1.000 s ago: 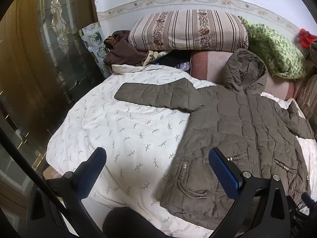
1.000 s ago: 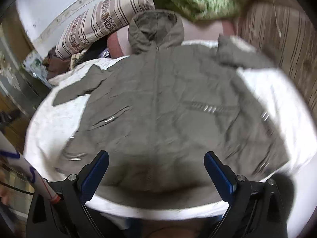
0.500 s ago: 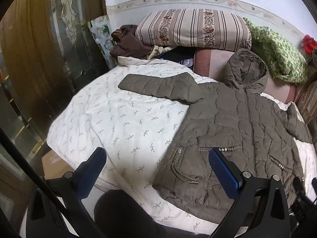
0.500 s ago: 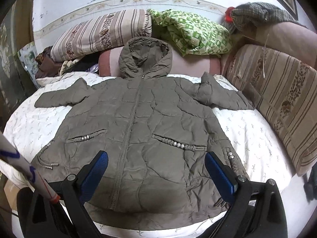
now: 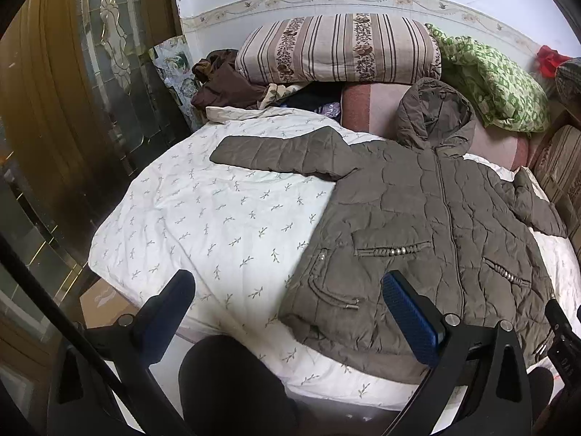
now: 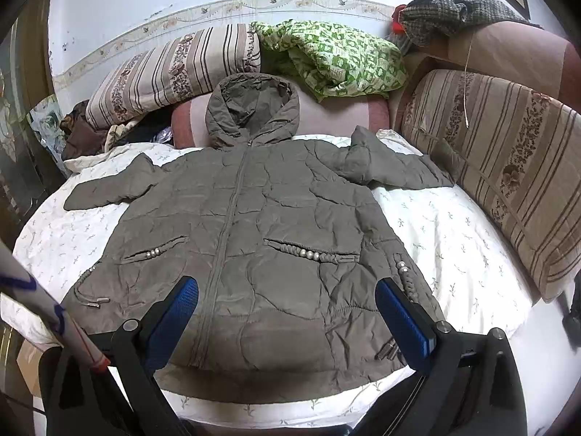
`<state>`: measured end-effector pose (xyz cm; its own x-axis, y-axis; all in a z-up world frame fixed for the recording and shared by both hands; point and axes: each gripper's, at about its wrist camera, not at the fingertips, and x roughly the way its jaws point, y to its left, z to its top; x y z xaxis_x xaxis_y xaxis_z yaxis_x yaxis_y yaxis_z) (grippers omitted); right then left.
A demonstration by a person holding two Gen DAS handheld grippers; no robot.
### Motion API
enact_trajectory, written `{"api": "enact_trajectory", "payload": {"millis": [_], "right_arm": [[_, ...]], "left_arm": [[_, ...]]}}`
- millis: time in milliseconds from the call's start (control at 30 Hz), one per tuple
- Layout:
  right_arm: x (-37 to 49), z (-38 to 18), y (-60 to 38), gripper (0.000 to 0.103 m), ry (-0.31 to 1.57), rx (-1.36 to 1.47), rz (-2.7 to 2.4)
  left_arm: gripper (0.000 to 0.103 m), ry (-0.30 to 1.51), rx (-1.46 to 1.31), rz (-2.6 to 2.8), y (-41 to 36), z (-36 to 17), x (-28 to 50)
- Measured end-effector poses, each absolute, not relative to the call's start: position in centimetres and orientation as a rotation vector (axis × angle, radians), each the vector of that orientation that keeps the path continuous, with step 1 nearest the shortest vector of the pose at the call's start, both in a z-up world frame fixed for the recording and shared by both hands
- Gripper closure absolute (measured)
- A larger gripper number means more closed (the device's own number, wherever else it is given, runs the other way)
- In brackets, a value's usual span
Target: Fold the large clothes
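Note:
An olive-brown quilted hooded jacket (image 6: 261, 218) lies flat, front up and zipped, on the white leaf-print bed (image 6: 454, 239), both sleeves spread out. It also shows in the left wrist view (image 5: 417, 225), its left sleeve (image 5: 276, 152) reaching across the sheet. My left gripper (image 5: 287, 312) is open and empty above the bed's near edge, by the jacket's lower left corner. My right gripper (image 6: 287, 312) is open and empty above the jacket's hem, near its middle.
Striped pillows (image 6: 174, 69), a green patterned blanket (image 6: 334, 58) and a pink bolster (image 6: 337, 116) line the head of the bed. A striped cushion (image 6: 508, 167) flanks the right side. A wooden glass door (image 5: 72, 109) stands left. A dark knee (image 5: 232, 385) is below the left gripper.
Both grippers have pulled back and up from the bed, so more of the jacket and bed shows. The right view has steadied from blur. The jacket has not moved.

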<state>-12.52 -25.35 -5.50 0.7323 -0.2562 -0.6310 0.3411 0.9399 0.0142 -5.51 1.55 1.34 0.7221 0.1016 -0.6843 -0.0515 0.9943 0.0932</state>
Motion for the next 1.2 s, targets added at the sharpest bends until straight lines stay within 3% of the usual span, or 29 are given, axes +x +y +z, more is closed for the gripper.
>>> {"api": "enact_trajectory", "payload": {"millis": [633, 767, 967, 1200], "right_arm": [[-15.2, -4.3, -24.4, 0.003, 0.627, 0.111, -0.34], [-13.7, -4.3, -24.7, 0.003, 0.612, 0.077, -0.352], [-8.4, -6.6, -25.0, 0.003, 0.753, 0.053, -0.31], [-3.8, -8.4, -26.5, 0.003, 0.807, 0.096, -0.325]], "left_arm": [[0.0, 0.746, 0.028, 0.113, 3.4, -0.2, -6.9], [0.0, 0.796, -0.02, 0.133, 5.0, -1.5, -4.4], [0.001, 0.875, -0.006, 0.181, 8.5, -3.6, 1.5], [0.008, 0.863, -0.103, 0.194, 13.9, -3.4, 9.5]]}}
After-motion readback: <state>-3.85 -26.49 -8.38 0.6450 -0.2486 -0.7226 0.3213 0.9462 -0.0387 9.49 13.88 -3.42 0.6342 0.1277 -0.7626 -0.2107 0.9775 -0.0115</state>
